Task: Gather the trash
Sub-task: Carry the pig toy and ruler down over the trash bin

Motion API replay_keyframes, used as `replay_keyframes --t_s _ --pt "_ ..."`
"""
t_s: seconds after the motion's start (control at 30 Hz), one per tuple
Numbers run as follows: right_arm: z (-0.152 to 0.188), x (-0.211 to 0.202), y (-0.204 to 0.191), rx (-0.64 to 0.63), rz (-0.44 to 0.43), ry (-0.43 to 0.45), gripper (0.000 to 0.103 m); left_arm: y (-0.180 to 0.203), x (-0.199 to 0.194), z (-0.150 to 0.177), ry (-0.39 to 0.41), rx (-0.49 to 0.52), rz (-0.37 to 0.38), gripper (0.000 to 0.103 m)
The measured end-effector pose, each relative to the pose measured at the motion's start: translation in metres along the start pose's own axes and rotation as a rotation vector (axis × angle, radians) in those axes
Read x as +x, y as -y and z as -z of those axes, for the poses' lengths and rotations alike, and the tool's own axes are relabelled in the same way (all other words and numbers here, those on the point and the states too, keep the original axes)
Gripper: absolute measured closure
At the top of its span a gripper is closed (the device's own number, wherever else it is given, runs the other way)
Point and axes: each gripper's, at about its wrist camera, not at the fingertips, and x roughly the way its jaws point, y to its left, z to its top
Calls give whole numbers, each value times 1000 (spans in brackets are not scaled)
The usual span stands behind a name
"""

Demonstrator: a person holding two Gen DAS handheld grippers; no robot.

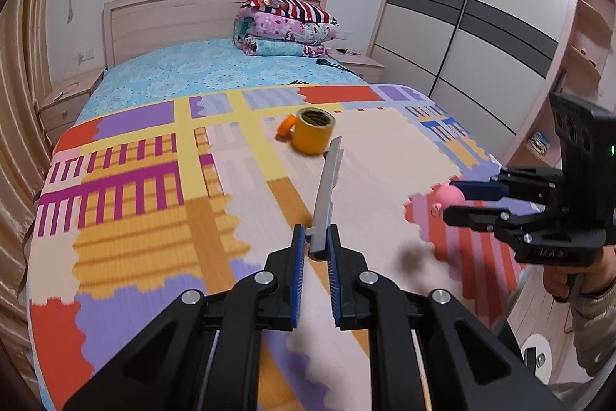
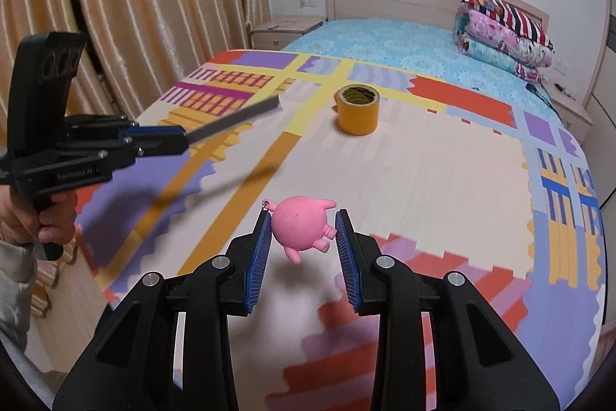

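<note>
So I've got both claws loaded and held above the bed, over the patchwork play mat that covers its near half. My left claw is clenched on the near end of a flat grey strip; its long axis runs straight out ahead of the fingers, rising away toward the tape, free end up and clear of the mat. My right claw is grasping the pink pig toy by its round body (it looks like a keychain, with a small ring at the upper left); the pig lies tilted between the pads, stubby legs aimed down and to the right, arms toward the far side.

As I judge it, two pieces are picked up but not yet dropped anywhere, and I can see no bin in either view. Left on the mat are the yellow tape roll, standing on end with its hole facing up, and a smaller orange roll leaning just beside it.
</note>
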Motion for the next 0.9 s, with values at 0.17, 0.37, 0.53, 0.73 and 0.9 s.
replay_keyframes --t_s 0.17,0.37,0.53,0.73,0.9 --pt "9 -19 -13 -11 -3 17 69 17 -22 16 14 10 0 92" --pt "29 -37 -23 -1 -32 21 69 41 -40 40 20 27 -4 92" --pt "50 -42 -26 18 -48 -2 69 63 -48 66 17 47 -28 92" --pt "83 -60 -46 -2 -53 -24 69 83 -62 91 15 70 -7 92" --pt "109 -67 -64 -31 -77 -55 69 95 -72 114 -3 72 20 92"
